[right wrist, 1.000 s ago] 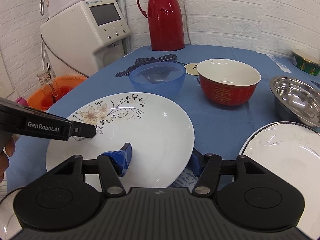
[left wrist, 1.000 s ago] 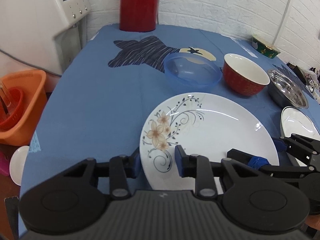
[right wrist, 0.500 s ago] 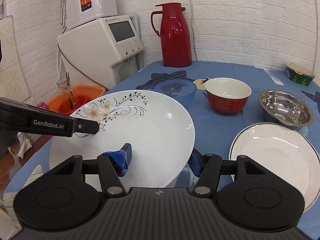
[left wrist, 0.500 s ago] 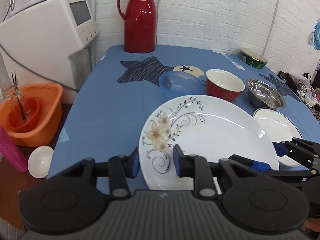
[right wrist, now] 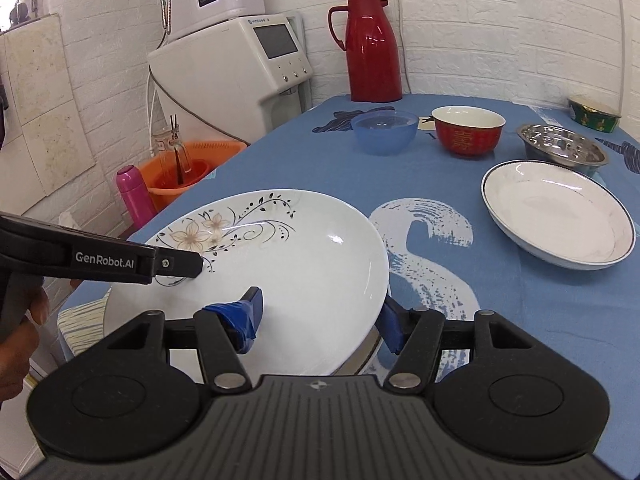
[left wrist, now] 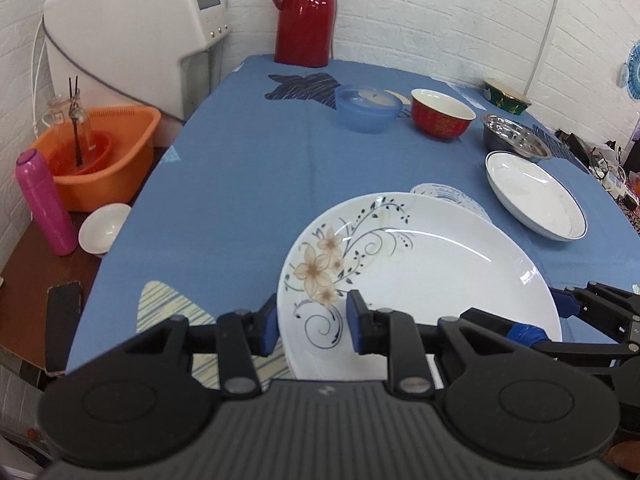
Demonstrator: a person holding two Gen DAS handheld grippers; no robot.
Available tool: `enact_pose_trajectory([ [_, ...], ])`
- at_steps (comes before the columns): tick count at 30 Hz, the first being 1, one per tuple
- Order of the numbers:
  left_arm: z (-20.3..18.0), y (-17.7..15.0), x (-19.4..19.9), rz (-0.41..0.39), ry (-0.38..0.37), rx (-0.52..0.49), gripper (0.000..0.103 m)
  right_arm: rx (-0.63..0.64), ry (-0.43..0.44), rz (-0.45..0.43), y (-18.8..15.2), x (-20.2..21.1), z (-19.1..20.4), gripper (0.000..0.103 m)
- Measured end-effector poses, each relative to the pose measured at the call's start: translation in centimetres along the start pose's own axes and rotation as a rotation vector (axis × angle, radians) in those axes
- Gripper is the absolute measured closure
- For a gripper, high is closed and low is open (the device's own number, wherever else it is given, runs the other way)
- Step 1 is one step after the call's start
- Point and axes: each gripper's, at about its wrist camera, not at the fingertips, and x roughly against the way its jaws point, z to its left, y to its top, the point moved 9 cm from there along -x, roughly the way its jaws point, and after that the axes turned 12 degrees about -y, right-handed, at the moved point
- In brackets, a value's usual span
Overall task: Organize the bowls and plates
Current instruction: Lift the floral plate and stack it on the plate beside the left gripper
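Since a second ago both grippers have pulled back toward the near edge of the table [left wrist: 248, 168] with the floral plate [left wrist: 420, 280], so the bowls now look much farther off.

Nearest: the left gripper [left wrist: 312, 322] is clamped on the plate's near-left rim, one finger above, one under. The right gripper [right wrist: 320, 314] pinches the rim on the other side, its taped finger lying on the plate's face. The plate is held up off the cloth, tilted a bit, between the two.

Risk-wise: glazed china on thin rim grips is slippery, so if either hand twists or the two drift apart, I'd guess it slides out and drops. A hand [right wrist: 16, 320] shows at the left gripper's handle, reaching in low from the left.

Beyond the floral plate to the right sits the blue-rimmed plate [right wrist: 560, 220], likely the stacking target. Farther back: the steel bowl [right wrist: 562, 150], red bowl [right wrist: 468, 132] and blue bowl [right wrist: 384, 132], then the red thermos [right wrist: 372, 44] at the wall.
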Motion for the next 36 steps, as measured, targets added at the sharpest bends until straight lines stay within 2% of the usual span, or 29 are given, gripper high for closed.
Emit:
enact_pose_trajectory([
  [5, 1.0, -0.8, -0.8, 0.012, -0.007, 0.039, 0.079, -0.019, 0.026, 0.008, -0.4, 0.1, 0.2, 0.054],
  [8, 0.8, -0.7, -0.6, -0.017, -0.027, 0.025, 0.079, -0.025, 0.006, -0.01, -0.1, 0.4, 0.0, 0.053],
  [11, 0.6, -0.2, -0.1, -0.044, -0.023, 0.015, 0.067, -0.027, -0.025, -0.023, 0.0, 0.6, -0.5, 0.053],
  [16, 0.8, 0.4, 0.8, -0.068, -0.004, 0.018, 0.067, 0.024, -0.035, 0.004, -0.4, 0.2, -0.2, 0.052],
  [22, 0.4, 0.8, 1.5, -0.081, -0.023, 0.025, 0.066, -0.097, -0.031, -0.028, 0.1, 1.5, -2.6, 0.052],
  [26, -0.8, 1.2, 1.6, -0.087, -0.042, 0.014, 0.061, -0.116, -0.043, -0.046, 0.6, 2.4, -3.4, 0.052],
  [30, -2.5, 1.9, 1.6, -0.103, -0.046, -0.005, 0.055, -0.158, -0.043, -0.024, 0.8, 2.4, -4.5, 0.052],
  [36, -5.0, 3.0, 1.7, -0.124, -0.064, -0.024, 0.044, -0.206, -0.161, 0.076, 0.6, 2.3, -7.5, 0.051],
])
